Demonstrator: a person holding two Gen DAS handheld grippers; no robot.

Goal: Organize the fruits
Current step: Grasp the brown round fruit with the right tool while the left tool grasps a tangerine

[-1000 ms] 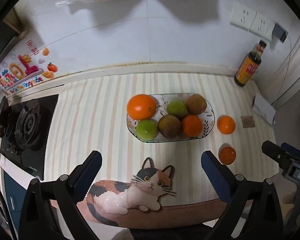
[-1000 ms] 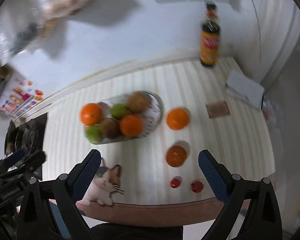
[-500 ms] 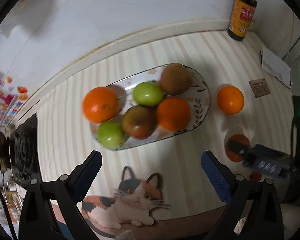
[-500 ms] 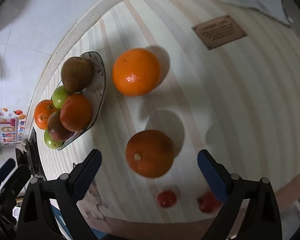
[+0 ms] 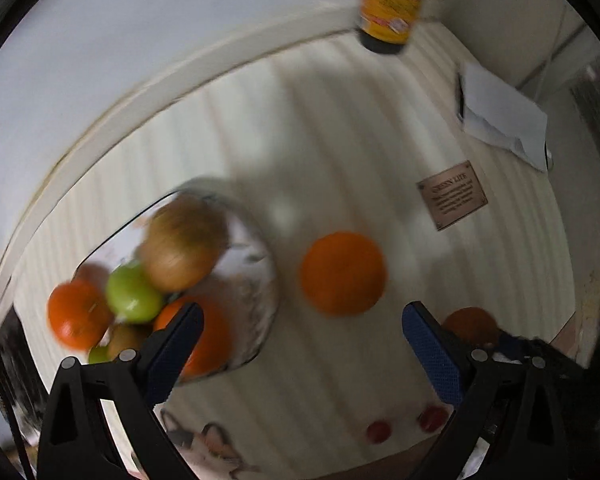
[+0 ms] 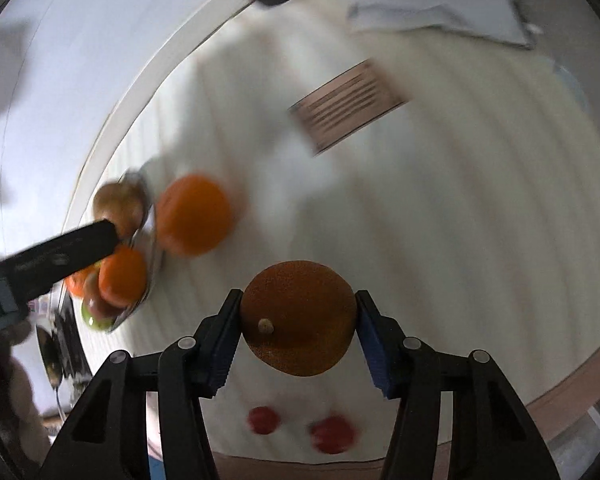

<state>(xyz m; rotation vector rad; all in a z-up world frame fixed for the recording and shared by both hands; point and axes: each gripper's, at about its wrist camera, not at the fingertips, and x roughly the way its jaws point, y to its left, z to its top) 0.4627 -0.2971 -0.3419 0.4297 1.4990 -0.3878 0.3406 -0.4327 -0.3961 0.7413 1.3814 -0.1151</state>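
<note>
My right gripper (image 6: 298, 330) is shut on a dark orange tangerine (image 6: 298, 322), both pads against its sides, just above the striped counter. My left gripper (image 5: 300, 344) is open and empty, with a loose orange (image 5: 343, 273) just ahead between its fingers. The orange also shows in the right wrist view (image 6: 194, 214). The glass fruit bowl (image 5: 256, 280) to the left holds oranges, green apples and brown fruits. Two small red tomatoes (image 6: 300, 426) lie near the front edge. The held tangerine shows behind my left gripper's right finger (image 5: 470, 326).
A sauce bottle (image 5: 392, 4) stands at the back by the wall. A small brown plaque (image 5: 452, 194) and a folded white paper (image 5: 500, 116) lie at the right. A cat-shaped mat (image 5: 204, 446) is at the front left. The counter's front edge (image 6: 560, 400) is close.
My right gripper moved down onto the tangerine and shut on it. My left gripper swung right and closer, from over the bowl toward the loose orange.
</note>
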